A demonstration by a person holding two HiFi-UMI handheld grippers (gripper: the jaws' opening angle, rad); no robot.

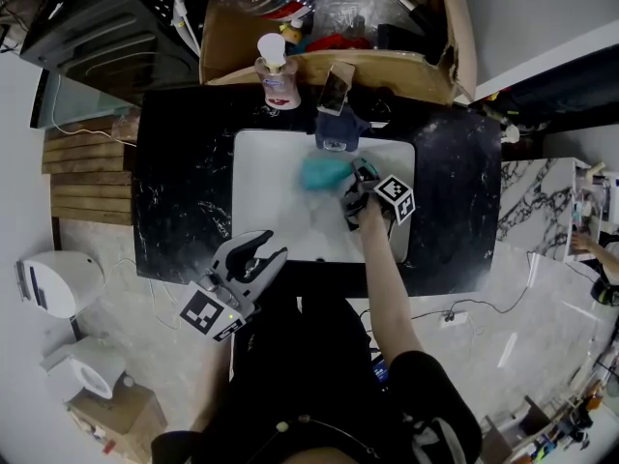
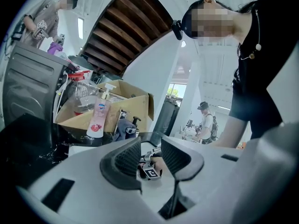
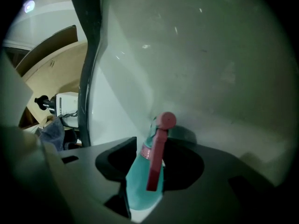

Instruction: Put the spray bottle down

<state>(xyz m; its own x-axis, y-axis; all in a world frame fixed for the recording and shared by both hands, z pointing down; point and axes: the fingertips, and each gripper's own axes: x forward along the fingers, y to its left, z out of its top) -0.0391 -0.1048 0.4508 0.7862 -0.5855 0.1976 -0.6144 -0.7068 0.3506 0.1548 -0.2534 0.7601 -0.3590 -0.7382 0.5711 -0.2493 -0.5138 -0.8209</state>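
The spray bottle (image 1: 323,173), teal with a pink trigger, is in the upper middle of the white sink basin (image 1: 263,167). It sits a little short of the basin's back wall and is tilted, with its nozzle down at the basin floor. The right gripper (image 1: 352,184) reaches in from the lower right. In its own view its jaws stand apart with the bottle between them. The bottle's body rests against the jaw on that frame's left, and the other jaw does not appear to press on it. That gripper's marker cube and the hand behind it are close to the basin's right wall, so there is little room on that side.

To the left of the bottle and below it in the head view, the basin floor is bare and wide. The left gripper (image 1: 272,246) sits at the basin's lower left corner, over the front edge of the black stone counter (image 1: 184,196). Its jaws are apart with nothing between them.

Behind the basin's back rim the counter is crowded. A dark blue cloth (image 1: 338,129) lies right at the rim, a pump bottle (image 1: 278,77) stands to its upper left, and a cardboard box (image 1: 456,42) closes off the top of the frame. The counter strips left and right of the basin are bare.
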